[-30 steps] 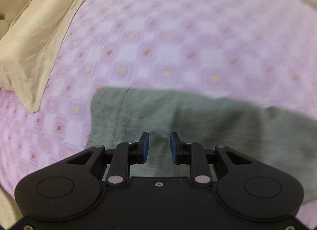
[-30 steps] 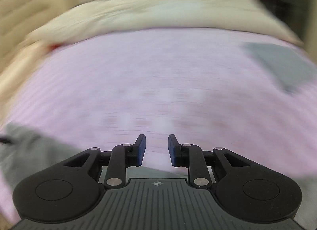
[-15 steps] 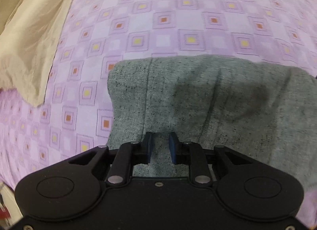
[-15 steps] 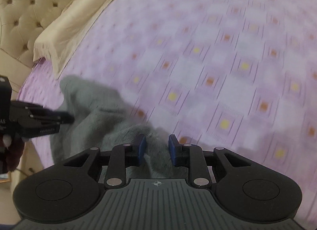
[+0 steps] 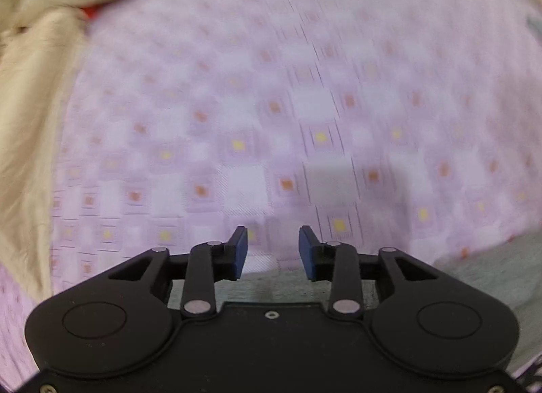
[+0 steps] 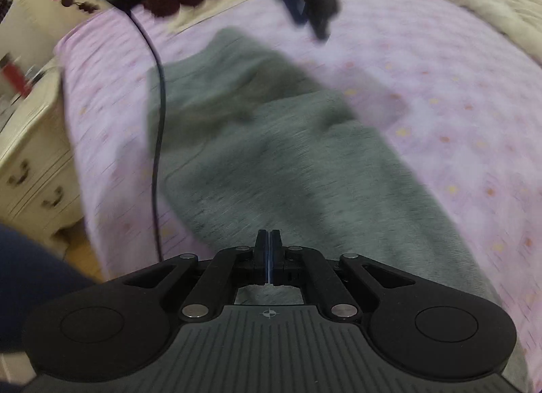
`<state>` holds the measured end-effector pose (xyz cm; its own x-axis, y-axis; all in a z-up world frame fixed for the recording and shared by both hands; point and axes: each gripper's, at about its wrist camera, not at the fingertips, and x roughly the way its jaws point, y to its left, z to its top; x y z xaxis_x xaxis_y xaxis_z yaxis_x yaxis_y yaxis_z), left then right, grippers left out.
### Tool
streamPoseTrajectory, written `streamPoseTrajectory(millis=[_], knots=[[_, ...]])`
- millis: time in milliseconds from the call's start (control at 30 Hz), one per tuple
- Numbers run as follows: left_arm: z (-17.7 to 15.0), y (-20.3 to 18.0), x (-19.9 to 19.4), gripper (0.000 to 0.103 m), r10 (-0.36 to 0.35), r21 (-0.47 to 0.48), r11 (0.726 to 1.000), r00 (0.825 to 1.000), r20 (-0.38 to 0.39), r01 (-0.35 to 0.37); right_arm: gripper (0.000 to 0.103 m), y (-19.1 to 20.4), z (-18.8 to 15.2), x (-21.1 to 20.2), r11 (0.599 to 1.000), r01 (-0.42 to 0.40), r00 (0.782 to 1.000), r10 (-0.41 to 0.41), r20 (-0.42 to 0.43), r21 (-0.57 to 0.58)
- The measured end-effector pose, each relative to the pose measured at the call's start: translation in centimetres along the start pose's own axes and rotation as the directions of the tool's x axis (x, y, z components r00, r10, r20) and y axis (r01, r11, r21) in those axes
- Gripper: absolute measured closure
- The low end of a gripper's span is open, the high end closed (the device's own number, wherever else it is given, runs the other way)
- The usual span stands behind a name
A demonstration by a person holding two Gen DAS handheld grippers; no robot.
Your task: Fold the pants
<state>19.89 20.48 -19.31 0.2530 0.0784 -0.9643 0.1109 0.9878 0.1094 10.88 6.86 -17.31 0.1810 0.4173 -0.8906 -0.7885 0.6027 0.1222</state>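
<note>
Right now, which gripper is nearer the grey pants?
Right. The right gripper, jaws shut, sits directly over the grey pants. The left gripper, jaws opening and empty, hovers at their edge over the purple bedspread.

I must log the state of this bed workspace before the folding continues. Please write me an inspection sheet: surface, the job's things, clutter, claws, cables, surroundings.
Surface: purple bedsheet with small square pattern; blurred.
Job's things: grey pants lie spread and rumpled on the sheet.
Clutter: cream blanket bunched at the edge of the sheet; a small red thing beside it, too blurred to name.
Claws: left claw is opening, nothing between its jaws, pants just beneath it. Right claw is shut over the pants; whether it pinches cloth cannot be told.
Cables: one black cable hangs across the pants' edge.
Surroundings: cream drawer unit beside the bed.
</note>
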Motion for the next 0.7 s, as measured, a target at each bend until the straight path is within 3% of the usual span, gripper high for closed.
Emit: streamPoseTrajectory(millis=[100, 167, 233, 333, 433, 600, 700], knots=[[-1.9, -0.7, 3.9, 0.053, 0.03, 0.102, 0.995, 0.988, -0.149, -0.015, 0.097, -2.2, 1.1, -1.9, 0.995, 0.054, 0.993, -0.062, 0.101, 0.081], [-3.9, -0.2, 3.4, 0.049, 0.04, 0.096, 0.995, 0.996, -0.078, -0.033, 0.085, -4.0, 2.2, -2.6, 0.991, 0.077, 0.986, -0.092, 0.14, 0.111], [-5.6, 2.0, 3.0, 0.049, 0.029, -0.001, 1.0, 0.995, -0.092, -0.029, 0.078, -5.8, 3.3, -2.7, 0.99, 0.063, 0.986, -0.081, 0.146, 0.124], [-8.3, 4.7, 2.7, 0.066, -0.015, -0.055, 0.998, 0.998, -0.059, 0.012, 0.078, -8.2, 4.8, -1.4, 0.99, -0.005, 0.992, -0.012, 0.123, 0.14], [-9.2, 4.6, 2.5, 0.066, -0.014, -0.023, 1.0, 0.999, -0.041, 0.013, 0.077, -10.1, 5.9, 1.3, 0.986, -0.062, 0.997, 0.054, 0.053, 0.154], [-8.3, 4.8, 2.4, 0.066, -0.019, -0.075, 0.997, 0.999, -0.04, 0.016, 0.077, -11.6, 6.5, 4.7, 0.963, -0.155, 0.984, 0.171, -0.055, 0.22], [-8.7, 5.4, 2.2, 0.066, -0.036, -0.088, 0.996, 0.999, -0.032, 0.033, 0.093, -10.4, 5.9, 2.7, 0.958, -0.193, 0.979, 0.201, -0.016, 0.212]])
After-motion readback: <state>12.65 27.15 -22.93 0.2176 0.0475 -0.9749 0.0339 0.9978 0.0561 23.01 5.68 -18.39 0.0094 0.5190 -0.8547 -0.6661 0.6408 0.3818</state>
